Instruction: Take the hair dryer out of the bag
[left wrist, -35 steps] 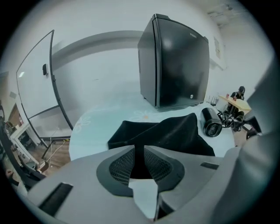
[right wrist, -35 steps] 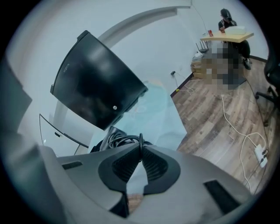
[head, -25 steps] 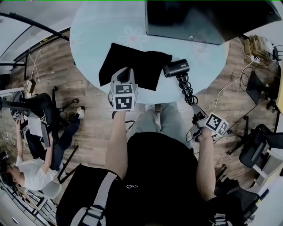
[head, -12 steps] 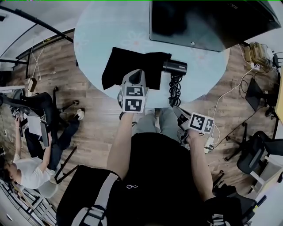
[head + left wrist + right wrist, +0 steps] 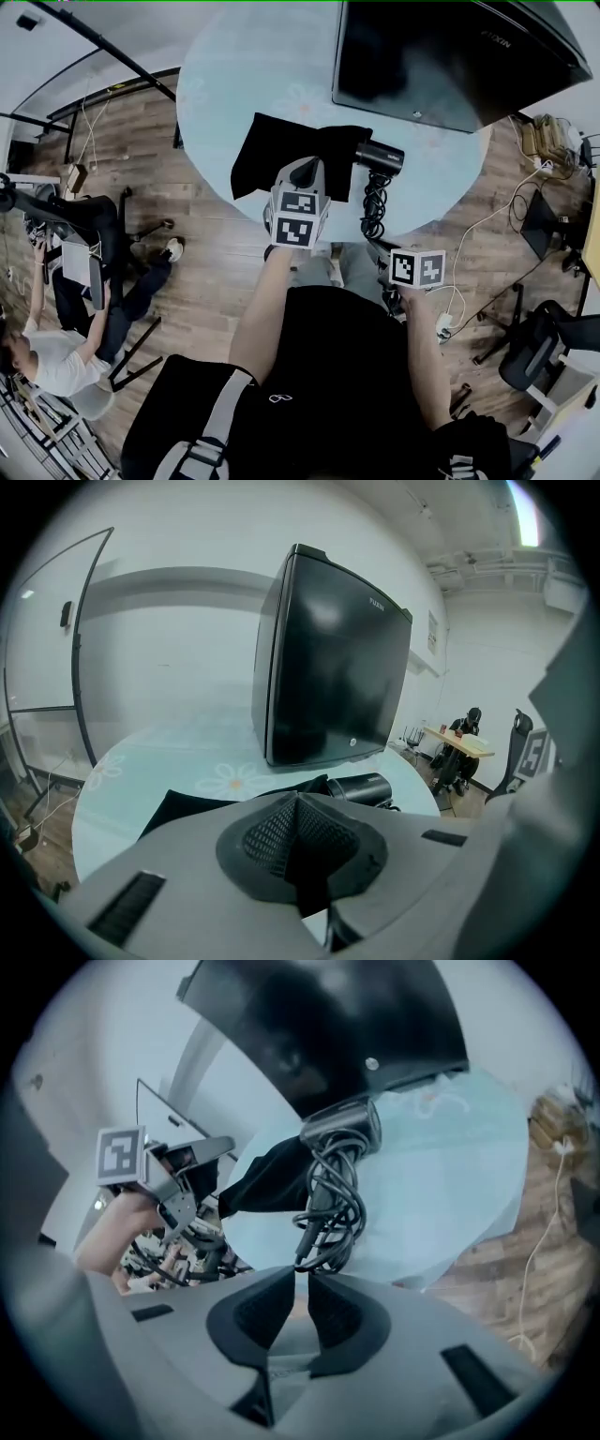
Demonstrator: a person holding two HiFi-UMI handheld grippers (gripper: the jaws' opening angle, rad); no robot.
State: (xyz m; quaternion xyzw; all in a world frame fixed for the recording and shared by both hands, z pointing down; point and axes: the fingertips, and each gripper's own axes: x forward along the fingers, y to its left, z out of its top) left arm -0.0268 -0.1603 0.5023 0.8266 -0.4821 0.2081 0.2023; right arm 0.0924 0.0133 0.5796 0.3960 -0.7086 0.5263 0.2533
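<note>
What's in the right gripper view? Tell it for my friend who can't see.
A black hair dryer lies on a pale round table, its cord bundled toward the camera, a black bag beside it. Below, the right gripper has just been opening its jaws, with nothing between them.

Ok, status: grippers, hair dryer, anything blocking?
Left gripper shut, empty, over bag. Right gripper just opening, empty, cord just beyond tips. Hair dryer out, on table beside bag. No obstacle.
</note>
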